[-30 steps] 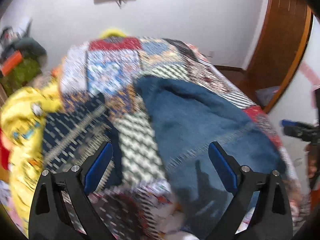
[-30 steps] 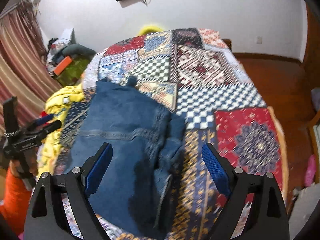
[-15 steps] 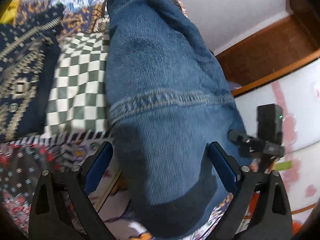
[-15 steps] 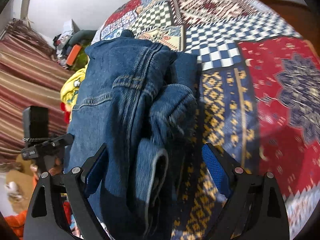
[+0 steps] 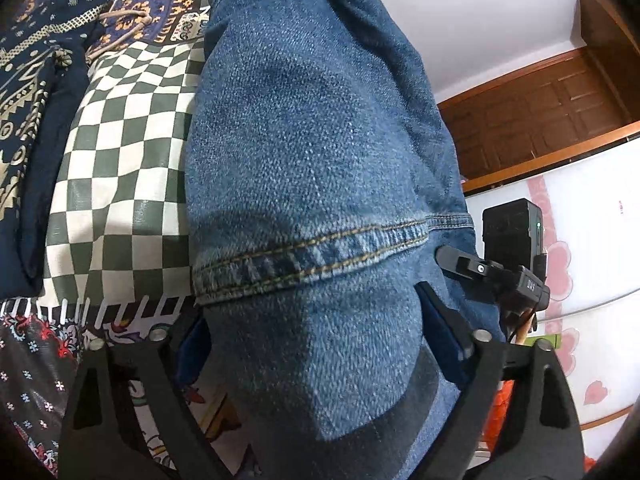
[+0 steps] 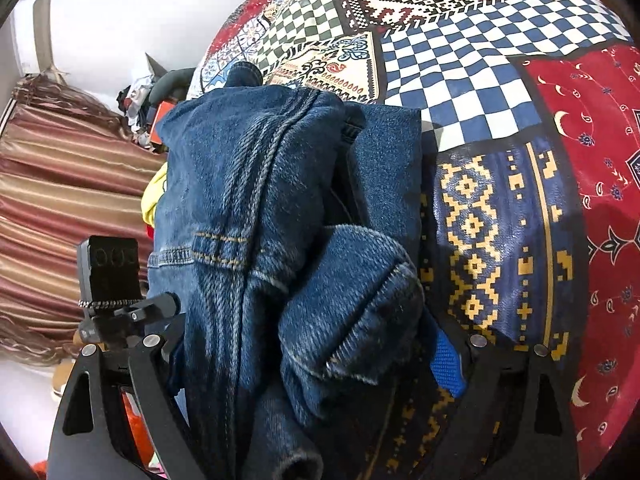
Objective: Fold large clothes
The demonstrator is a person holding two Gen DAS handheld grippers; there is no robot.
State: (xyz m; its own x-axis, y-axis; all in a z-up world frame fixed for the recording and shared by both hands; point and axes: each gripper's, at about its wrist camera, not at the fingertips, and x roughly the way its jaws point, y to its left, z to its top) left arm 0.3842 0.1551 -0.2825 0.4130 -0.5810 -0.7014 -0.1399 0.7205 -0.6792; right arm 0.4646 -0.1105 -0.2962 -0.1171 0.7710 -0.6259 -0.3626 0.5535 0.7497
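A folded pair of blue jeans (image 5: 312,152) lies on a patchwork bedspread (image 5: 120,132). In the left wrist view my left gripper (image 5: 316,340) is open, its jaws straddling the near end of the jeans just below a stitched seam. In the right wrist view the jeans (image 6: 256,208) show as a thick bundle with a rolled fold. My right gripper (image 6: 308,344) is open and straddles that bundle; its blue right pad (image 6: 446,364) shows beside the denim. Each gripper appears at the edge of the other's view.
The bedspread (image 6: 500,92) stretches away to the right in the right wrist view. A dark patterned garment (image 5: 28,92) lies left of the jeans. A striped curtain (image 6: 60,208) and clutter stand beyond the bed's left side. A wooden door (image 5: 540,108) is far right.
Both grippers have dropped down and forward onto the jeans, which now fill the space between each pair of open jaws. The room background has left the views.
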